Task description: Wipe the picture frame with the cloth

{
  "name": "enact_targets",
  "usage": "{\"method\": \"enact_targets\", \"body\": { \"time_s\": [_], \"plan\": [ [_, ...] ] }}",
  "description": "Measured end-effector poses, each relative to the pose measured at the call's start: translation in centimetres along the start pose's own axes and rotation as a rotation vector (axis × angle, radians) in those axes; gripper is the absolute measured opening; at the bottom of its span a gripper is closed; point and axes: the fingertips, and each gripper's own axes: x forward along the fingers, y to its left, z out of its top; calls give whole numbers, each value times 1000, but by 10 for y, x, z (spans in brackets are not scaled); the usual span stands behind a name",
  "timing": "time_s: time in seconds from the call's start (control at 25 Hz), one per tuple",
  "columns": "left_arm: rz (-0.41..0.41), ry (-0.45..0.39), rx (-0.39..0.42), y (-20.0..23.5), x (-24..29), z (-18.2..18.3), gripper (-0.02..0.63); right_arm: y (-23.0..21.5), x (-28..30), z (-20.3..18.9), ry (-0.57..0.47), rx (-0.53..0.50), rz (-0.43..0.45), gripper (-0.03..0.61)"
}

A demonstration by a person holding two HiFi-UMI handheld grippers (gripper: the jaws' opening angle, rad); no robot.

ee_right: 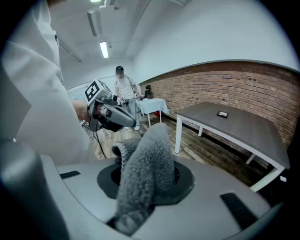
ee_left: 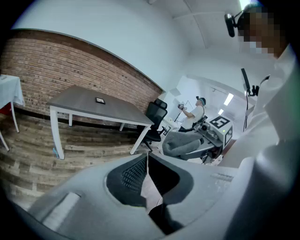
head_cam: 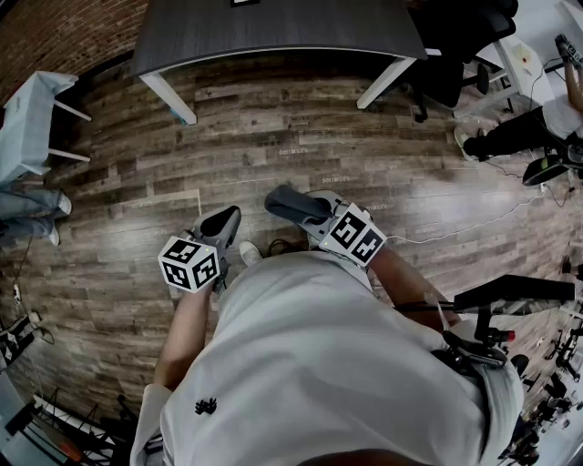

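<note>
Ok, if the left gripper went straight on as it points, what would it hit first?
Likely the wooden floor, short of the grey table: the left gripper tilts downward and nothing else shows between. Depth is unclear.

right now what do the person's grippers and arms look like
The left gripper and right gripper have smooth grey moulded bodies with dark inner pads, ribbed on the left one. Each carries a white cube with black square markers: the left cube and the right cube. The person wears a white short-sleeved T-shirt with a small dark logo.
</note>
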Motion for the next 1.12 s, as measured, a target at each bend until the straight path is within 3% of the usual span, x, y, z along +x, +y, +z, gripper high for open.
{"method": "enact_targets", "body": {
  "time_s": [0.36, 0.6, 0.72, 0.92, 1.12],
  "plan": [
    [-56, 11, 71, -95, 132, 52, 20, -100, -110, -77, -41, 97, -93, 87],
    [-38, 23, 50, -119, 187, 70, 20, -155, -139, -116, -29, 123, -87, 87],
    [-22, 45, 35, -105, 202, 74, 20, -186, -129, -115, -35, 146, -69, 89],
    [5, 48, 4, -47, 227, 87, 20, -237, -90, -101, -52, 179, -65, 89],
    [-26, 12, -2, 32, 244, 141, 20, -280, -40, -49, -29, 196, -78, 89]
  ]
}}
